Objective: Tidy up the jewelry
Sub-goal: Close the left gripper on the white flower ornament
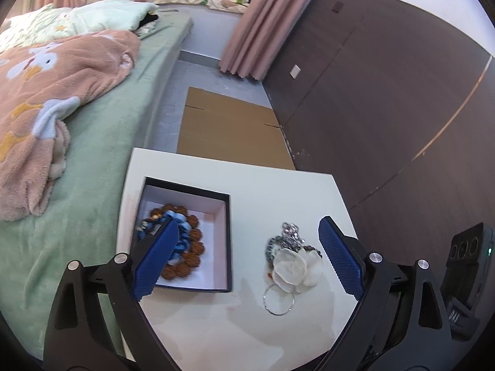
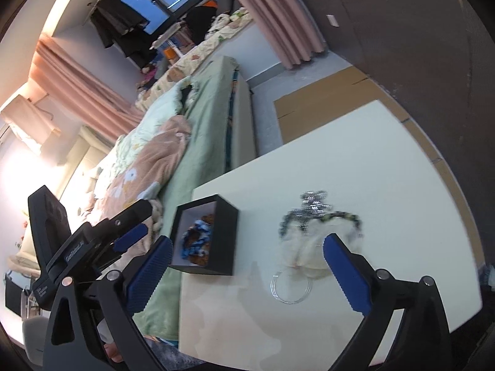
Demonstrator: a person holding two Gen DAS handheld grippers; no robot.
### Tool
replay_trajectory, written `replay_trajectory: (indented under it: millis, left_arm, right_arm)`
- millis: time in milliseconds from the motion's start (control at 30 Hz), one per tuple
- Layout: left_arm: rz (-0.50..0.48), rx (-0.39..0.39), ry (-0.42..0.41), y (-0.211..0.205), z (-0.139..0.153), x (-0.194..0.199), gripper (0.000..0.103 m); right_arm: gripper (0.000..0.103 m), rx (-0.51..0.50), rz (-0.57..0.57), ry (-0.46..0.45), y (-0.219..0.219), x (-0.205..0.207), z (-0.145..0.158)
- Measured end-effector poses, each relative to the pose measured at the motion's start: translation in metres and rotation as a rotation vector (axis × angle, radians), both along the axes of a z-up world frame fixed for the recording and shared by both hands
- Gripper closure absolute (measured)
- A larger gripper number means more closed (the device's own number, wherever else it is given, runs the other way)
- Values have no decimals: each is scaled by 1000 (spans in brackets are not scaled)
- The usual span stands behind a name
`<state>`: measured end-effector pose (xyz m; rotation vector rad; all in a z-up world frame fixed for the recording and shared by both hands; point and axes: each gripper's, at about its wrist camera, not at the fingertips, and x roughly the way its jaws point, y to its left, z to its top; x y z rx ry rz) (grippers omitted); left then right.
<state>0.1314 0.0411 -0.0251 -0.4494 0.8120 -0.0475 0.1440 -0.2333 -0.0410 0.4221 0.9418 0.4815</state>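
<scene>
A black box with a white lining stands at the left of the white table. In it lie a brown bead bracelet and a blue one. To its right lies a heap of jewelry: a sparkly silver piece, a white translucent flower piece, a dark bead string and thin silver hoops. My left gripper is open and empty, one finger over the box. My right gripper is open and empty, near the heap and the box. The left gripper shows at the left of the right wrist view.
A bed with a green sheet and a pink blanket runs along the table's left side. Flat cardboard lies on the floor beyond the table. A dark panelled wall and pink curtain stand at the right.
</scene>
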Motion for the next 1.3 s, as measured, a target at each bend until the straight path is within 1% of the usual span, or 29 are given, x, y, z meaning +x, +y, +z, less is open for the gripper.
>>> replay_trajectory:
  millis: [133,200,333,367,467,600,667,867,933,1000,1033,1067,1100,1133,1167,1200,1233,1300]
  left_arm:
    - [-52,20,4,-21,-3,4,12]
    - [-76,38,9,-32,-6,6,12]
    - [-121,47,19,-48,-11,8,12]
    - [-132,55,20,-53,-12,9,14]
    - [-163,48,42,-61,-18,12,27]
    - [-197,24,83,-72,-33,19,35]
    - [-222,24,94,-81,-40,22,36]
    - [-305,69,143,-116,-65,31,36]
    - [-316,102,153,-124,-73,33,37]
    - [-315,128,167,-128,-80,36,46]
    - [-313,135,178,-129,-85,38,53]
    - [-312,135,188,-129,-89,39,63]
    - [-310,136,197,-129,-93,41,69]
    - [-309,142,201,-129,-95,41,83]
    - [-301,156,210,-128,-96,42,92]
    - [-299,150,214,-126,-95,42,99]
    - [-298,127,210,-122,-93,41,100]
    - [-288,123,185,-115,-81,38,100]
  right_arm:
    - [7,-2,-25,2,-26,-1,1]
    - [7,-15,-37,5,-35,-1,0]
    - [9,-43,-54,21,-51,2,-5]
    - [10,-50,-59,26,-55,3,-6]
    - [17,-65,-66,37,-61,5,-10]
    - [23,-85,-76,60,-65,8,-15]
    - [24,-88,-92,77,-69,11,-19]
    - [26,-101,-122,118,-74,19,-29]
    - [26,-106,-121,126,-73,20,-31]
    - [27,-111,-117,129,-72,21,-33]
    - [27,-112,-115,130,-71,21,-33]
    - [28,-113,-111,132,-69,22,-33]
    - [29,-114,-109,134,-68,22,-33]
    - [29,-116,-104,136,-66,22,-34]
    - [30,-119,-99,137,-63,22,-34]
    - [30,-121,-94,138,-62,22,-35]
    - [30,-123,-87,140,-60,23,-36]
    - [32,-122,-76,145,-56,24,-38]
